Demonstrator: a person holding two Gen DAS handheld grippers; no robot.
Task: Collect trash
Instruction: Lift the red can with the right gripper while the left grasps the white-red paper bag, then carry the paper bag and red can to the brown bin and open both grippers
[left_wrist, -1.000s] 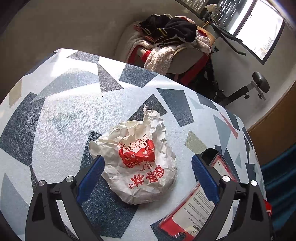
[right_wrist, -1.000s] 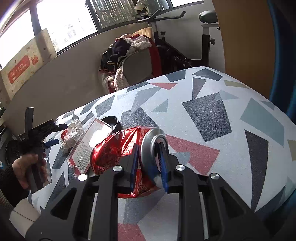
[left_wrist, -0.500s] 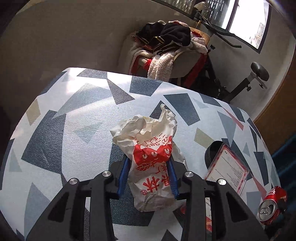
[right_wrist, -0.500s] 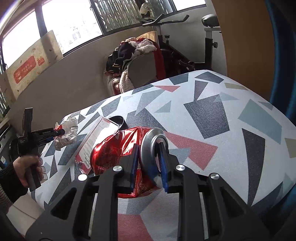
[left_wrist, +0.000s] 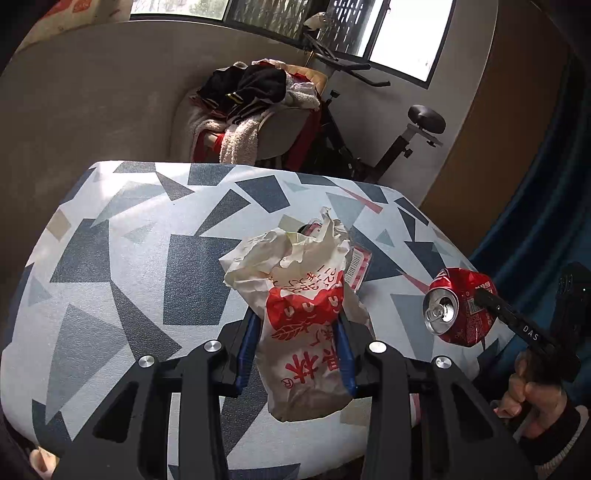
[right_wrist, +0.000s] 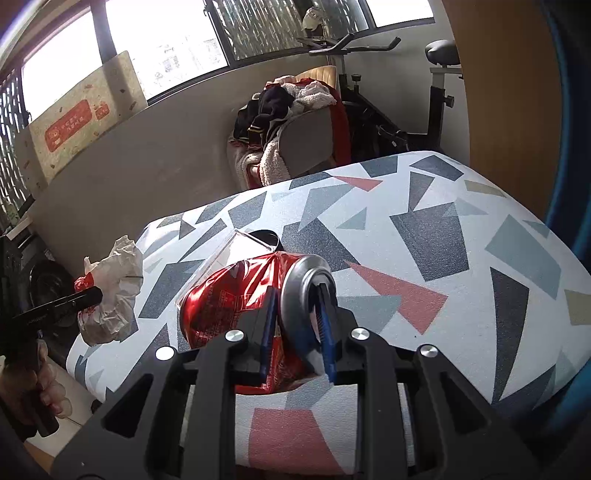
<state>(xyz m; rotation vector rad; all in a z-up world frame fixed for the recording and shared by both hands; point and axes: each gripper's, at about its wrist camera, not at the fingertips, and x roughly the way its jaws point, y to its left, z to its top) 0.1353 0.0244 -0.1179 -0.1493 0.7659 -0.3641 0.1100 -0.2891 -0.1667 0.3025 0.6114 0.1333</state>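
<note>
My left gripper (left_wrist: 300, 345) is squeezing the crumpled paper food bag (left_wrist: 303, 306) between its blue pads, and the bag is up off the table (left_wrist: 122, 258). The grip is only on the soft middle of the bag, so I think it could slip out or tear if I swing too fast. Its loose top flaps toward the far side and could catch on something. My right gripper (right_wrist: 297, 325) is pinching the crushed red soda can (right_wrist: 240, 306) at its silver end, and that is up in the air too. The can is smooth and bent, so it could twist and pop out. Its open mouth could drip if any drink is left inside. A clear plastic package (right_wrist: 221, 258) lies on the table just behind the can. If I come down low, I could bump it.
</note>
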